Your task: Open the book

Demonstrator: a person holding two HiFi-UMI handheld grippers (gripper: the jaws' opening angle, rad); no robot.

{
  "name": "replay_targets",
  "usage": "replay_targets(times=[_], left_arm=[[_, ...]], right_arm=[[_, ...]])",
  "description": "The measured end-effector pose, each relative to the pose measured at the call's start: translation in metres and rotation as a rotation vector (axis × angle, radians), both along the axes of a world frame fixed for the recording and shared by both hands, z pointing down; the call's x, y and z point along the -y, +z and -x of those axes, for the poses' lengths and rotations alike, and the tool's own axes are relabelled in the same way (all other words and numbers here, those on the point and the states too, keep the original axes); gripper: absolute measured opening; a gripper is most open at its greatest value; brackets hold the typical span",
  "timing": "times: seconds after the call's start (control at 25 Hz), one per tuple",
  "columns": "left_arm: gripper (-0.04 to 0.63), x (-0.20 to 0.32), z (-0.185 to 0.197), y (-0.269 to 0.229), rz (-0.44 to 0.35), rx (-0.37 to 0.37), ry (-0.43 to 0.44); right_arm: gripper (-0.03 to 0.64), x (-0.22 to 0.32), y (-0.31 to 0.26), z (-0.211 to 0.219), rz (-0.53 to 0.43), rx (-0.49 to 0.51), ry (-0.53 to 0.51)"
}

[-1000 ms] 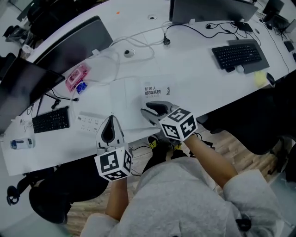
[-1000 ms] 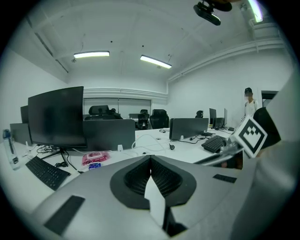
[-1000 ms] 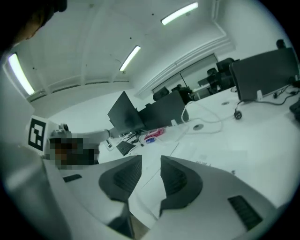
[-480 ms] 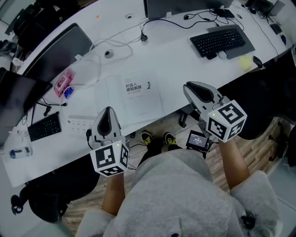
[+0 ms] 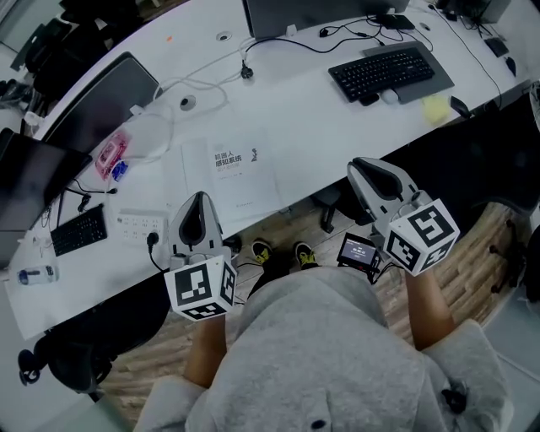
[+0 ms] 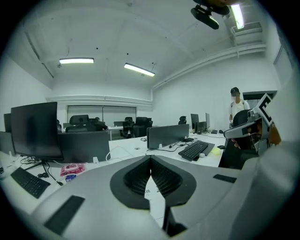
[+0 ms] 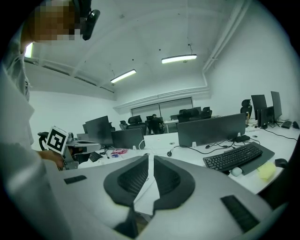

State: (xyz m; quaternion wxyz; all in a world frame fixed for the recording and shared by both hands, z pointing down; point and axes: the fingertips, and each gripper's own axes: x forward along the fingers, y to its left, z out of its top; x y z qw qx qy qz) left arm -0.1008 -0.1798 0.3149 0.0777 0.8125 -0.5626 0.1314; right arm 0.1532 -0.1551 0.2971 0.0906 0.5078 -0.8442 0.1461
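Note:
The white book [image 5: 232, 169] lies closed and flat on the white desk [image 5: 312, 110], near its front edge. My left gripper [image 5: 198, 201] hovers at the desk's edge just left of the book's near corner, shut with nothing in it; its pads [image 6: 140, 176] meet at the tips. My right gripper [image 5: 361, 166] hangs off the desk's edge to the right of the book, apart from it. Its jaws have just been closing; a thin slit still shows between the pads [image 7: 166, 178], with nothing between them.
A black keyboard [image 5: 384, 72] and a yellow note [image 5: 436, 108] lie at the right, a monitor [image 5: 321, 13] behind. A dark screen [image 5: 105, 101], a pink pack [image 5: 111, 152], a power strip [image 5: 139, 225] and a small keyboard [image 5: 78, 229] sit left. A small lit device [image 5: 358, 251] hangs by my right hand.
My right gripper has left the book, swung right past the desk's edge, and its jaws have narrowed. The left gripper has drawn back a little. The book stays closed.

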Motion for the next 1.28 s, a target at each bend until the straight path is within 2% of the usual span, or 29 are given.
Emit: replay_targets(times=[0.64,1.28], left_arm=[[0.009,-0.058,-0.04,-0.002,-0.016,0.013,-0.054],[0.009,-0.067,-0.049,-0.005,-0.041,0.02,-0.086]], right_arm=[[0.035,-0.03,0.005,-0.028,-0.032,0.054,-0.035],[0.035,-0.027,0.003,-0.031,-0.052,0.086,-0.058]])
